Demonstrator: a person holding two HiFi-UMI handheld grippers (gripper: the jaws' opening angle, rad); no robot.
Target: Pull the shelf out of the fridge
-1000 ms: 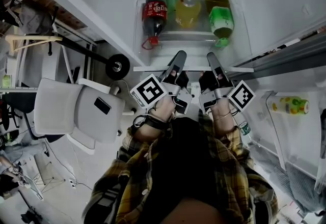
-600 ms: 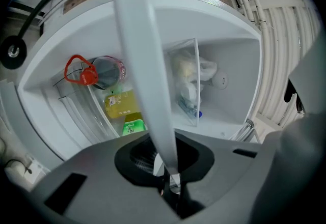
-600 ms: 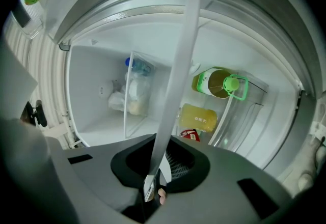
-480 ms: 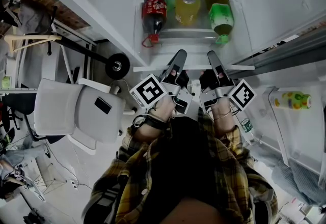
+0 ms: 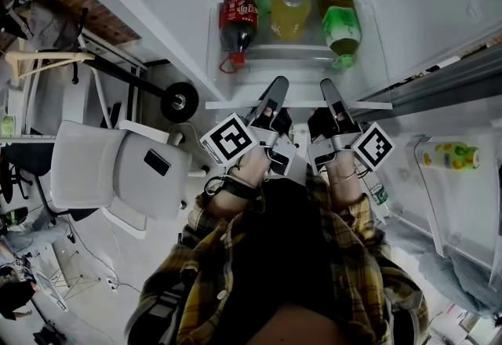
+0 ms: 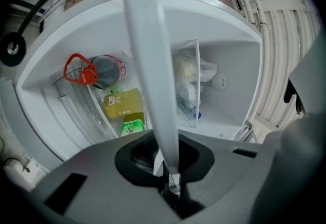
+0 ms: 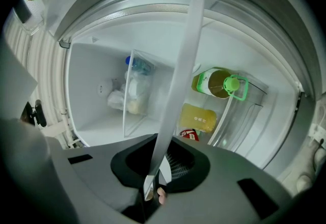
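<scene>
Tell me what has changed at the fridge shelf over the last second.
Nothing visibly changed. The left gripper and the right gripper stay shut on the front edge of the shelf. The shelf has not slid out, and the cola bottle behind it lies where it was.

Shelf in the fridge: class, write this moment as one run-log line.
left tongs: shut on shelf edge | right tongs: shut on same shelf edge | cola bottle: lying inside fridge
</scene>
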